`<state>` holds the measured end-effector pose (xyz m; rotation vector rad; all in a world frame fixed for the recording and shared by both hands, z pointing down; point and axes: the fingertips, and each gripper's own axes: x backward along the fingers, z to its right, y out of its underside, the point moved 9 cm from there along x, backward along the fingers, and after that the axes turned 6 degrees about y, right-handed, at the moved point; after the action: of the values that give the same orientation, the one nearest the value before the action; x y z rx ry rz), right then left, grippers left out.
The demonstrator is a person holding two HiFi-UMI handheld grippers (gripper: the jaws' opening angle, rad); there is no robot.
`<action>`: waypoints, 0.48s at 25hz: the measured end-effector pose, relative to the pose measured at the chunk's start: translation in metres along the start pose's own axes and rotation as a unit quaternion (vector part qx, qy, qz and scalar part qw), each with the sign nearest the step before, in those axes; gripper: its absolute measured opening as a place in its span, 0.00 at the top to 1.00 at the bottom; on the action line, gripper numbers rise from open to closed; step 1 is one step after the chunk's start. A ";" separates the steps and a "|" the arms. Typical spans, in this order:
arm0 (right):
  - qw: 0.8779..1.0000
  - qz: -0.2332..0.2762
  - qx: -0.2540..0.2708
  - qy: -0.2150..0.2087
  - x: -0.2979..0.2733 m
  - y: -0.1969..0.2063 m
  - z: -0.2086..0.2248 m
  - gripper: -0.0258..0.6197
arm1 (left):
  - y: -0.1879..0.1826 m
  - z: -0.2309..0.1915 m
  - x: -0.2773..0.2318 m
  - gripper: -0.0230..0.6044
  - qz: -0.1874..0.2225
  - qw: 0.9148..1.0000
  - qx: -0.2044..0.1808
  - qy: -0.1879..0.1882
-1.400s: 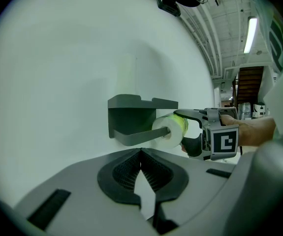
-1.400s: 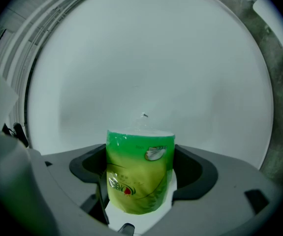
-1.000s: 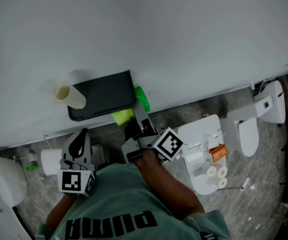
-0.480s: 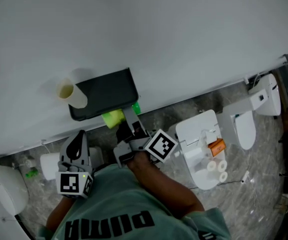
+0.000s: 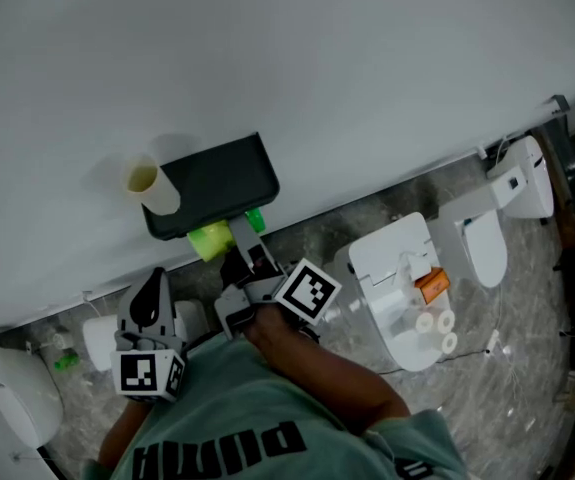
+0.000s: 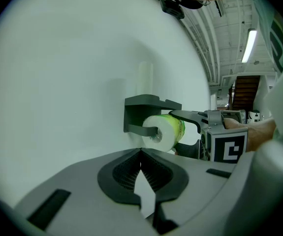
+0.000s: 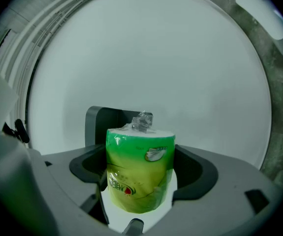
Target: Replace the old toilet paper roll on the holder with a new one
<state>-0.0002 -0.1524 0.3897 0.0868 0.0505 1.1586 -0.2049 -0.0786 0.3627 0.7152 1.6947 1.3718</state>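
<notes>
A black wall holder point(image 5: 212, 183) point(image 6: 146, 104) carries a pale empty tube point(image 5: 153, 186) point(image 6: 145, 78) standing on its top shelf. The new roll point(image 5: 211, 239) point(image 6: 167, 130) point(image 7: 140, 173), white paper in green plastic wrap, is held under the shelf by my right gripper point(image 5: 239, 250) point(image 6: 193, 129) point(image 7: 140, 181), which is shut on its sides. In the left gripper view the holder's bar end point(image 6: 153, 132) sits at the roll's core. My left gripper point(image 5: 152, 308) point(image 6: 141, 154) hangs below and left of the holder, jaws shut and empty.
A plain grey wall point(image 5: 297, 58) fills the upper part. On the stone floor stand white toilets point(image 5: 399, 268) point(image 5: 507, 230), one bearing an orange item point(image 5: 431, 287) and small white rolls point(image 5: 437, 330). Another white fixture point(image 5: 2, 403) is at far left.
My right gripper has carried the green roll leftward along the underside of the holder, closer to the bar. The left gripper has stayed about where it was.
</notes>
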 end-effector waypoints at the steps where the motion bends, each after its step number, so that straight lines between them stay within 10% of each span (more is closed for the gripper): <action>1: 1.000 0.000 0.002 0.000 0.000 0.002 0.000 0.33 | 0.001 -0.001 0.002 0.96 0.000 1.000 0.001 -0.001; 12: 1.000 0.009 -0.002 -0.004 0.000 0.017 -0.001 0.33 | 0.001 -0.010 0.015 0.96 0.010 1.000 0.004 0.002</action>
<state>-0.0161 -0.1450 0.3906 0.0881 0.0399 1.1765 -0.2214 -0.0708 0.3605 0.7366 1.7003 1.3824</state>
